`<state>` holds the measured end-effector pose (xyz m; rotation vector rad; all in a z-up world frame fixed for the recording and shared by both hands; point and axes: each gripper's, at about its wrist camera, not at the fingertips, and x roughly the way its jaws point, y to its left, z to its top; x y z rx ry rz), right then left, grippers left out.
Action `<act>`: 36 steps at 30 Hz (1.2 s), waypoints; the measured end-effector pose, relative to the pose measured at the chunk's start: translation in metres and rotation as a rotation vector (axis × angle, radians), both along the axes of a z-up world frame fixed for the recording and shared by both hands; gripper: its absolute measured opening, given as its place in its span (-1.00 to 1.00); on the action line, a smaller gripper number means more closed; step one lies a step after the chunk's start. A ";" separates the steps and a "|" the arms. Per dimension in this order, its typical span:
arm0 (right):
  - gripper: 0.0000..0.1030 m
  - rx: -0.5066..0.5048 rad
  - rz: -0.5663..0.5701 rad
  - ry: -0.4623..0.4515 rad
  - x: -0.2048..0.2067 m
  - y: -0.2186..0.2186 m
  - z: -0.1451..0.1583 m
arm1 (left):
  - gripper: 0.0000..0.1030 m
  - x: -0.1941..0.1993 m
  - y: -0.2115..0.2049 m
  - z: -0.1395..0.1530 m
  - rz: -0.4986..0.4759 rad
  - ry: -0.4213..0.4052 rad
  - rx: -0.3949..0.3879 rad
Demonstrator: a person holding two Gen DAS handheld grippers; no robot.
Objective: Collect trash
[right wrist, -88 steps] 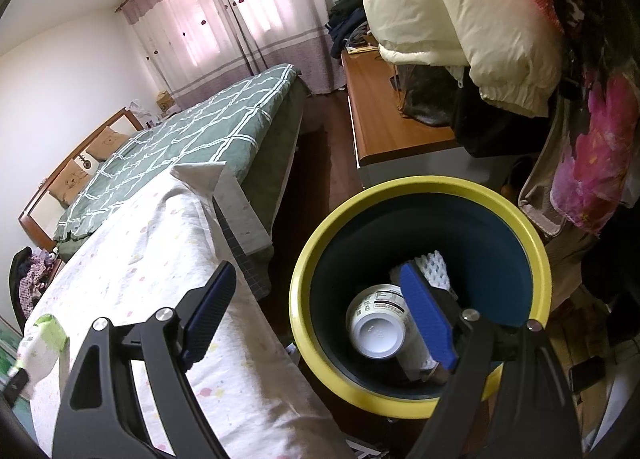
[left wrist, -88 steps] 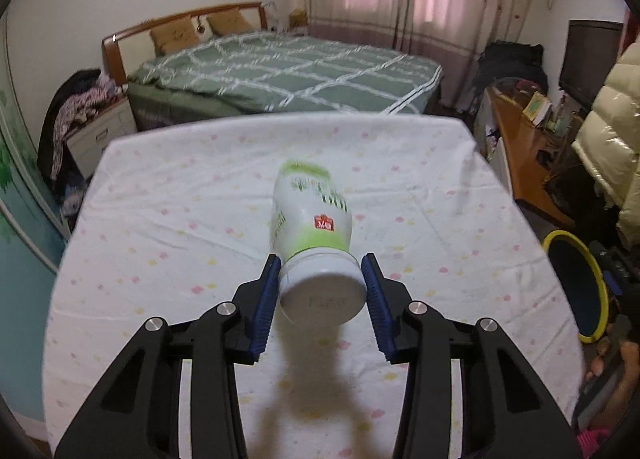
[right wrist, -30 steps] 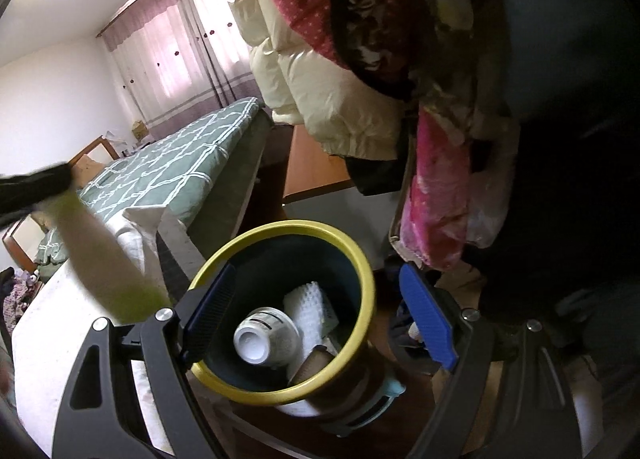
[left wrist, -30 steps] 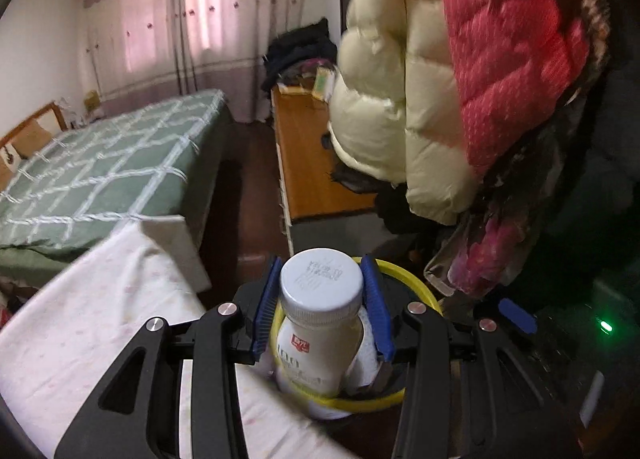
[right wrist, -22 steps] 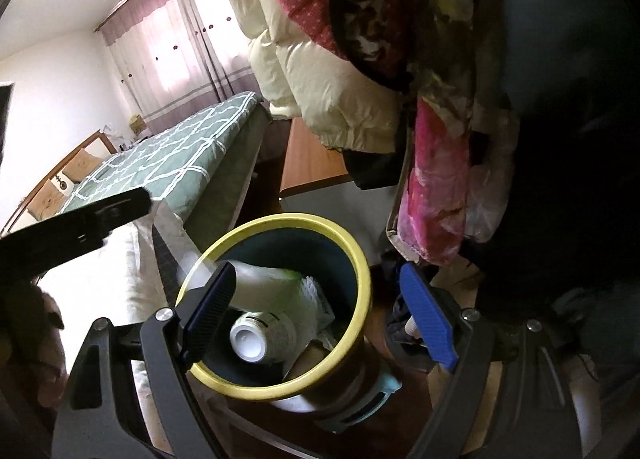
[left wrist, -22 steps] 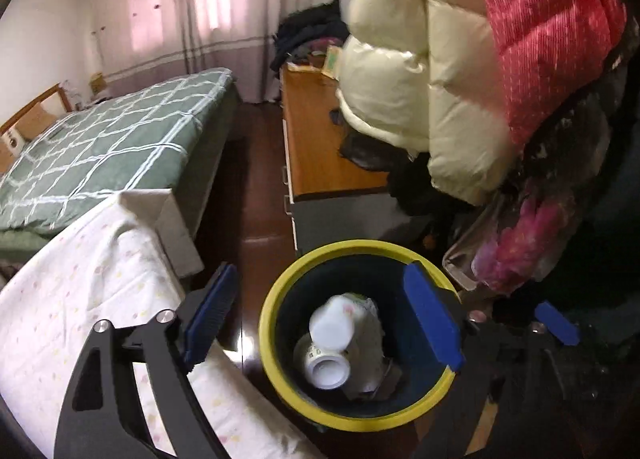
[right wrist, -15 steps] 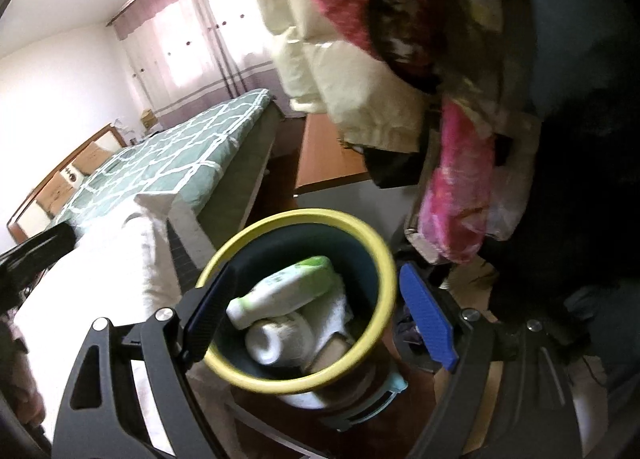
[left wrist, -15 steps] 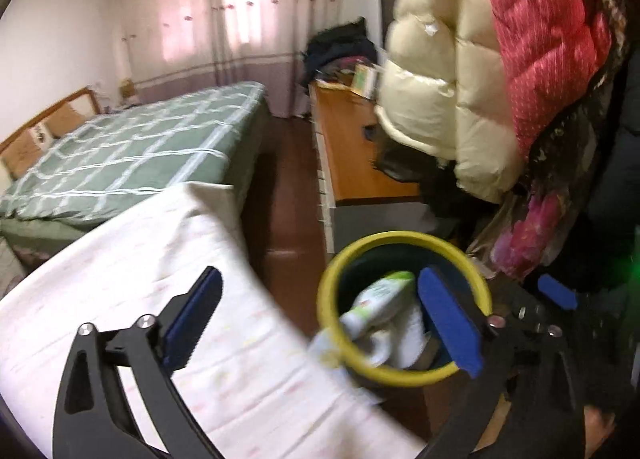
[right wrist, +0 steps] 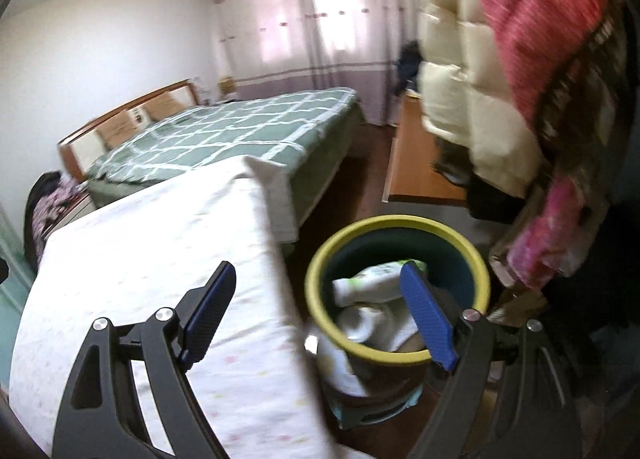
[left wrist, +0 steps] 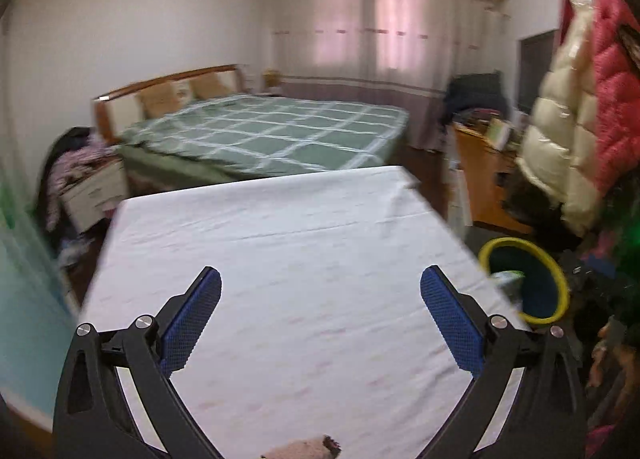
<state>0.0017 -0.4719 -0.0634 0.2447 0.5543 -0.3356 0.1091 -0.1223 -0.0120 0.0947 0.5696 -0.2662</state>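
1. We judge the step in hand to be the sweep for whatever trash is left. The left gripper (left wrist: 320, 307) points over the table (left wrist: 280, 259), and its white cloth looks bare in both views.
2. To do it well, we should steady both cameras first. Both views are smeared with blur, so a small scrap on the cloth could be missed.
3. We should check the near edge in the left wrist view, where a fuzzy brownish thing (left wrist: 298, 449) shows at the bottom. We cannot tell what it is, or whether it counts as trash.
4. The bin (right wrist: 396, 357) stands on the floor just beside the table's right edge. Any next drop should go well inside its yellow rim, with the jaws clear of the rim.
5. The trash is already in the bin: a white-and-green bottle (right wrist: 372, 283) lies on its side on top, over other white rubbish we cannot name.
6. The left gripper is spread wide and empty; nothing sits between its blue pads (left wrist: 188, 319) and they touch nothing.
7. The right gripper (right wrist: 316, 311) is also parted and empty. It hangs above the table edge and the bin, with one pad seen against the bin's mouth but not visibly touching it.
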 end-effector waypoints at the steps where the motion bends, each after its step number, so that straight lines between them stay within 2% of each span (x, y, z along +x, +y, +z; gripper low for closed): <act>1: 0.55 -0.008 0.024 -0.001 0.000 0.010 0.002 | 0.91 -0.006 0.015 -0.001 0.036 -0.006 0.010; 5: 0.55 -0.041 0.096 -0.003 0.000 0.042 0.011 | 0.91 -0.022 0.062 -0.005 0.120 -0.007 -0.005; 12: 0.55 -0.076 0.166 -0.010 -0.004 0.076 0.021 | 0.91 -0.044 0.104 -0.008 0.164 -0.011 -0.056; 21: 0.56 -0.088 0.168 -0.027 -0.011 0.082 0.027 | 0.91 -0.059 0.103 -0.004 0.161 -0.029 -0.063; 23: 0.56 -0.087 0.168 -0.028 -0.012 0.083 0.028 | 0.91 -0.054 0.092 -0.002 0.160 -0.030 -0.059; 36: 0.56 -0.078 0.168 -0.026 -0.012 0.082 0.026 | 0.91 -0.055 0.084 0.001 0.151 -0.029 -0.046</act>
